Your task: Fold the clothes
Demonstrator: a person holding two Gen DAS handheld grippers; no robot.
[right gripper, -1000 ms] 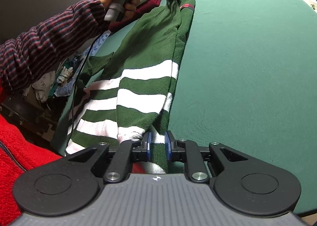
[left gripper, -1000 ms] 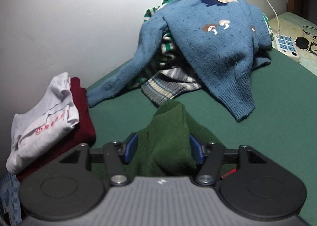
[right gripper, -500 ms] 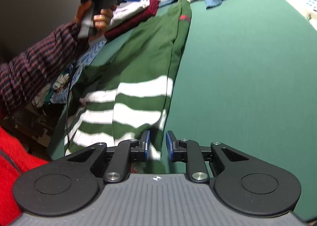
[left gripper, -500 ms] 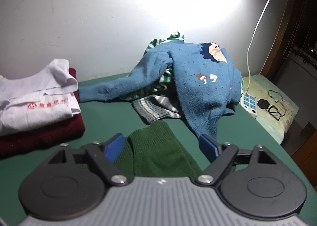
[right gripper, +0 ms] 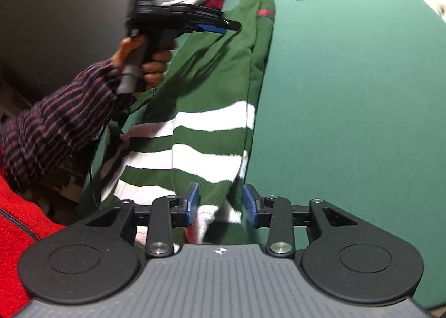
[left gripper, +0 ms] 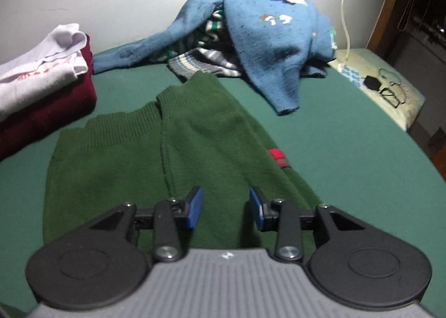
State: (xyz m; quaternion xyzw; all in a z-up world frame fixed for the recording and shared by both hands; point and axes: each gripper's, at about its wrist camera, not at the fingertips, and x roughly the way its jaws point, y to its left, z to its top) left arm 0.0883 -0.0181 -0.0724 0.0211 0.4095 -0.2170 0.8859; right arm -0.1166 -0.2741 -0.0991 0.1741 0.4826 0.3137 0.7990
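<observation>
Folded white tee (left gripper: 41, 67) on maroon knit (left gripper: 47, 111) is being seen at 9 o'clock. Green ribbed-knit sweater (left gripper: 172, 150), white-striped, is being laid flat at centre on the green felt table (left gripper: 348, 150). Left gripper (left gripper: 225, 208) and right gripper (right gripper: 220, 203) are being held spread above it, nothing pinched. Blue speckled sweater (left gripper: 278, 39) is heaped at 1 o'clock.
</observation>
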